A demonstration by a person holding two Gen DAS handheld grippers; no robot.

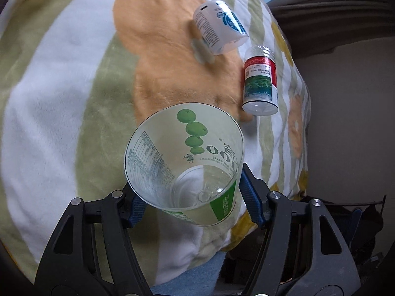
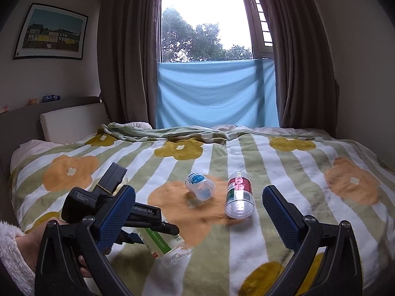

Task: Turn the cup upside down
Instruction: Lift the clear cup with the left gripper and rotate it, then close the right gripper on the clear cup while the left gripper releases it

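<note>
Flower-print blanket (image 2: 246, 234) covers bed below curtained window; left gripper (image 1: 191, 198) clamped on clear plastic cup (image 1: 184, 165), mouth tilted toward camera, interior empty; at its 1 o'clock two bottles lie on their sides, blue-label bottle (image 1: 218, 27) and red-green-label bottle (image 1: 260, 82), contents indiscernible; right gripper (image 2: 197, 212) spread apart, holding nothing.

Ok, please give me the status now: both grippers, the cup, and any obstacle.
Left gripper shut on cup, held tilted above blanket. Right gripper open, empty. Two bottles lying ahead on blanket, apart from cup.
</note>
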